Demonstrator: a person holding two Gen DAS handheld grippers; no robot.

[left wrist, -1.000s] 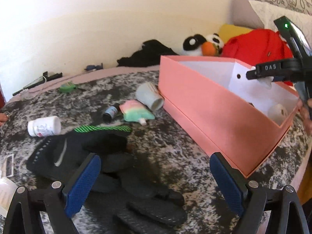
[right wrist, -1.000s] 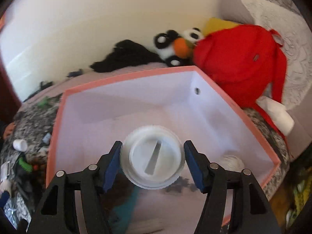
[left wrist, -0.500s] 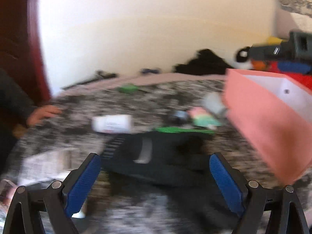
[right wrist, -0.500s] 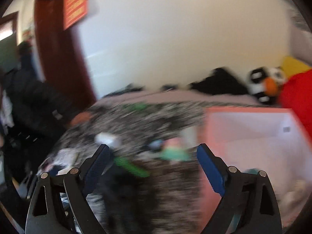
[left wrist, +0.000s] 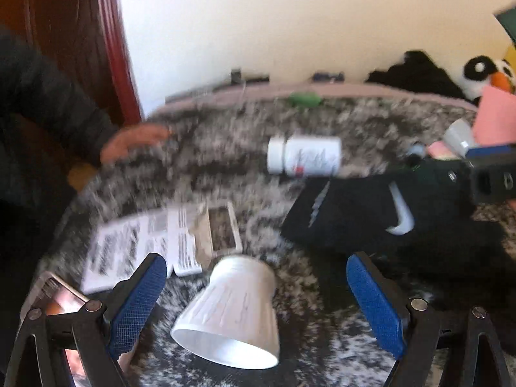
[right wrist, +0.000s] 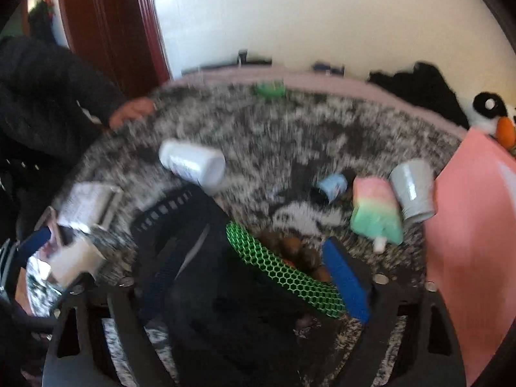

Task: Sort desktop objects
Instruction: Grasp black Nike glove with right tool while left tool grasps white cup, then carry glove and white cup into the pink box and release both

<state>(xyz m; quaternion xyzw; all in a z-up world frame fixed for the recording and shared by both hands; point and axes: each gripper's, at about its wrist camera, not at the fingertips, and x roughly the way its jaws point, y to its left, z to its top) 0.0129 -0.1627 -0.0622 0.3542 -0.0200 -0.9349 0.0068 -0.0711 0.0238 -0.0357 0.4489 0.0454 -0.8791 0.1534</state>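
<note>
Fingers first: at lower left of the left wrist view, the left gripper (left wrist: 258,296) stands wide apart, gripping nothing, with a white paper cup (left wrist: 230,312) lying on its side between the blue pads, mouth towards the camera. That cup looks light and thin-walled, easy to crush; my read is a gentle pinch across the body near the stiffer rim would suit it.

Moving right across the mottled surface (left wrist: 232,129), a printed leaflet (left wrist: 142,245) lies flat at centre left, a white pill bottle (left wrist: 304,156) lies on its side at upper centre, rigid and smooth, likely to roll. Right of that, a black glove (left wrist: 380,219) sprawls, soft and floppy.

Over to the right wrist view: the right gripper (right wrist: 258,274) hovers low over that glove, its green mesh cuff (right wrist: 277,271) between the fingers, jaws closing but not pressing on anything that I can make out through the blur. Further right sit a pastel ice-lolly toy (right wrist: 375,213) and a grey cup (right wrist: 412,188), just beside the pink box (right wrist: 467,242) at the right edge.
</note>
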